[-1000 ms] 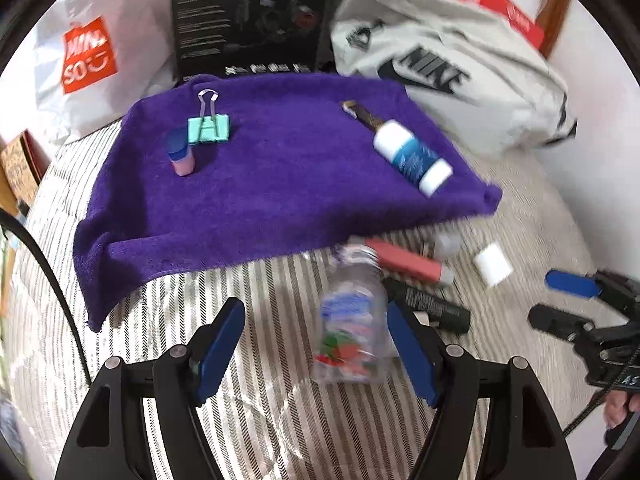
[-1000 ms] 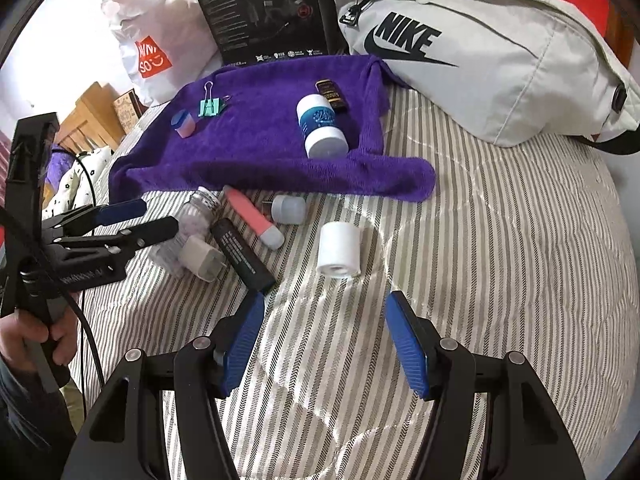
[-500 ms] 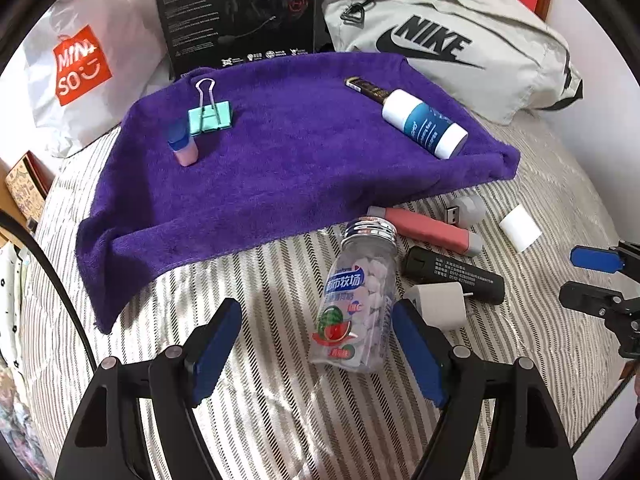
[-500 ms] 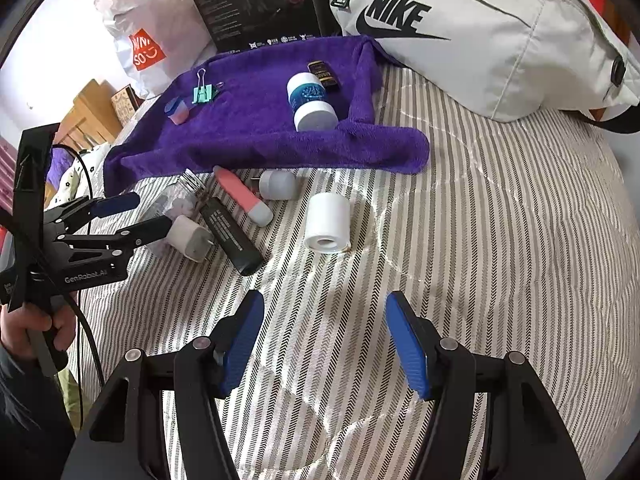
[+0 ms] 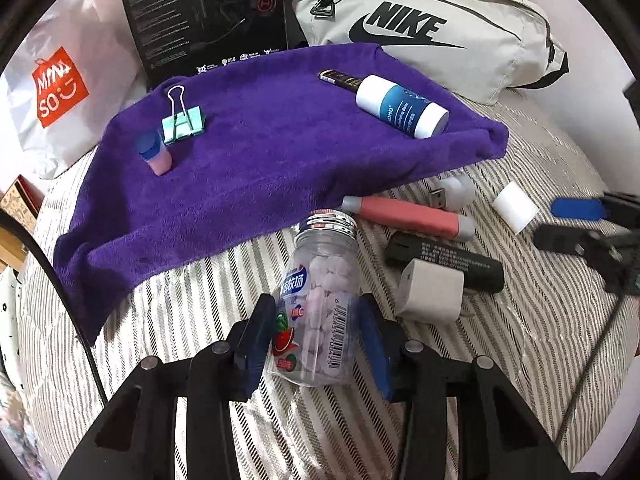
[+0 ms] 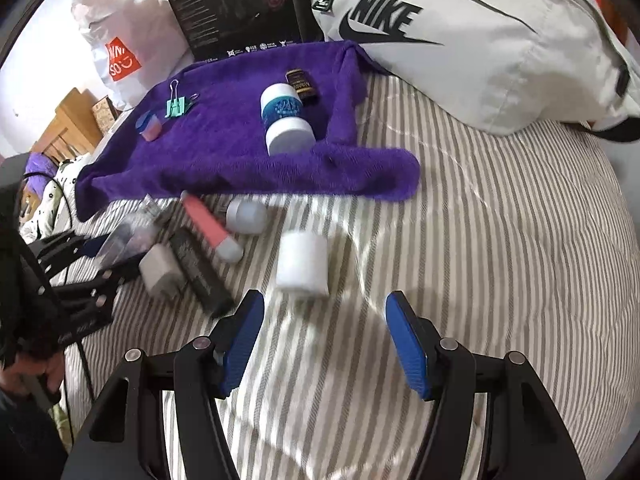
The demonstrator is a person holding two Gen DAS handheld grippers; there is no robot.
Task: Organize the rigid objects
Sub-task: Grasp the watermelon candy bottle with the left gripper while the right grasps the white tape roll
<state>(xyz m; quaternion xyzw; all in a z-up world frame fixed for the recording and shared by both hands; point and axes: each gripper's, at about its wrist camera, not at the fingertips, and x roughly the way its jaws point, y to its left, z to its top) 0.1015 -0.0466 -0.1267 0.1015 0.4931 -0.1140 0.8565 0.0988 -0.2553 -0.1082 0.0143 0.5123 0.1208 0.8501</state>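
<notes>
Fingers, left: blue pads of the left gripper [image 5: 316, 344] pinch the clear candy bottle [image 5: 318, 300] at its lower half, silver cap pointing toward the purple towel [image 5: 260, 152].
Fingers, right: the right gripper [image 6: 325, 344] is spread wide with nothing between its pads, hovering above the striped bed cover [image 6: 480, 260], just short of the white roll [image 6: 303, 262].
Beside the bottle: white charger cube [image 5: 432, 296] touching a black tube [image 5: 444, 260]; a pink tube [image 5: 404, 218] beyond them, along the towel's edge.
On the towel: green binder clip [image 5: 183, 122], small pink bottle with blue cap [image 5: 155, 154], blue-and-white bottle [image 5: 402, 106], dark slim tube [image 5: 340, 79].
Surface and room: bed; grey Nike bag [image 5: 432, 28], black box [image 5: 208, 12] and white Miniso bag [image 5: 60, 88] behind the towel.
Hard to make out: right view is motion-blurred at left, so the left gripper and bottle smear together there; box print unreadable.
</notes>
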